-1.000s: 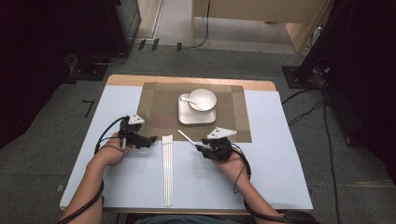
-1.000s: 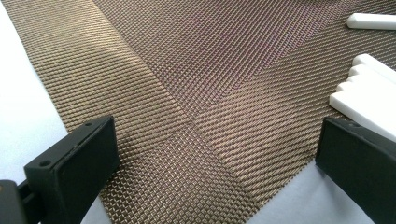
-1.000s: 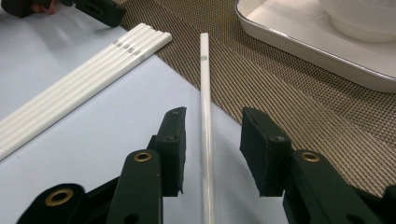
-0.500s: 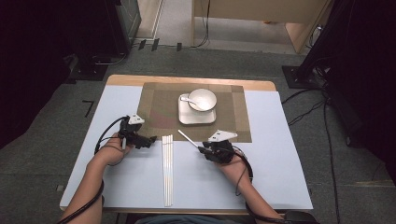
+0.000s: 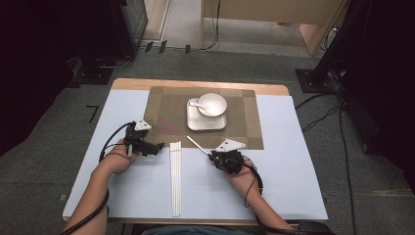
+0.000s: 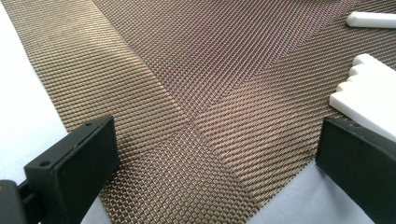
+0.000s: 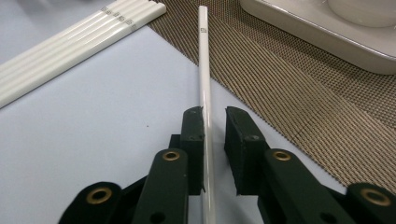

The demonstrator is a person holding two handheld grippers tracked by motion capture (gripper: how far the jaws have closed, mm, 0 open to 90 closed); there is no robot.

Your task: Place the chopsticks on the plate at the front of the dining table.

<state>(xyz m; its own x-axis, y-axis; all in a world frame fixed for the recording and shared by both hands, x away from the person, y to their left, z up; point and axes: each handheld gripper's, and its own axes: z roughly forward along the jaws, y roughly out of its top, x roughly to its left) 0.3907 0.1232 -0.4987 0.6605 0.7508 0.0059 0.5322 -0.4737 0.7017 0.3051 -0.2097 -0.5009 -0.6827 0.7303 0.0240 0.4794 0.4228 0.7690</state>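
Note:
A single white chopstick (image 7: 203, 56) lies between the jaws of my right gripper (image 7: 215, 114). The jaws have just been closing around it: the left pad touches it and a thin gap remains at the right pad. From above, that chopstick (image 5: 198, 145) sticks out up-left of the right gripper (image 5: 213, 155), over the near edge of the brown placemat (image 5: 166, 112). My left gripper (image 5: 159, 147) rests at the left, its jaws wide open (image 6: 219, 140) over the mat's corner with nothing between them. Several more chopsticks (image 5: 175, 181) lie side by side between the two hands.
On the placemat stands a square white plate (image 5: 195, 122) carrying a white bowl (image 5: 212, 104) with a spoon (image 5: 195, 103). A pale blue sheet (image 5: 293, 171) covers the table. The chopstick bundle's ends (image 6: 369, 88) lie close to the left gripper's right jaw.

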